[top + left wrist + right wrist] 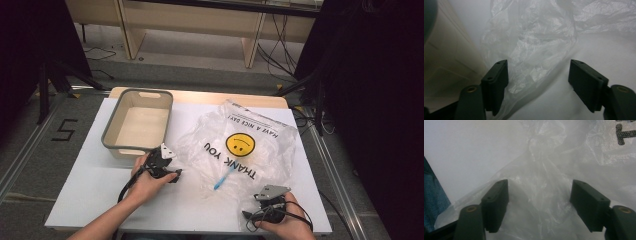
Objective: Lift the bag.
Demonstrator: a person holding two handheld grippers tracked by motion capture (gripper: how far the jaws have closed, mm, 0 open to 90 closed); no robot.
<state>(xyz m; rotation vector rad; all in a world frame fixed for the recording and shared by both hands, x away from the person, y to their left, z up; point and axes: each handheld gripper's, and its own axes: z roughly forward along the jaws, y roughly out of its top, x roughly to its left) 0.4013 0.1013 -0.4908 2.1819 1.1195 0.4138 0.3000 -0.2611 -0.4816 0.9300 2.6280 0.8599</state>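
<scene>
Lettering on the clear plastic bag (240, 145) reads "THANK YOU" and "HAVE A NICE DAY!", upside down from the person's side, w/ a yellow smiley between. Bag lies crumpled mid-table (90, 200) — a blue toothbrush (223, 178) shows through it. Grey bin (137, 125) sits just left of the bag, next to the left gripper (175, 172). "5" is taped on the floor at left. Left gripper's jaws gape wide, bag's edge between them, pads not pressing. Right gripper (267, 192) — same, agape over the bag's near corner.

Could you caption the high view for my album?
Two hand-held grippers, left gripper and right gripper, open beside a clear plastic bag.
</scene>
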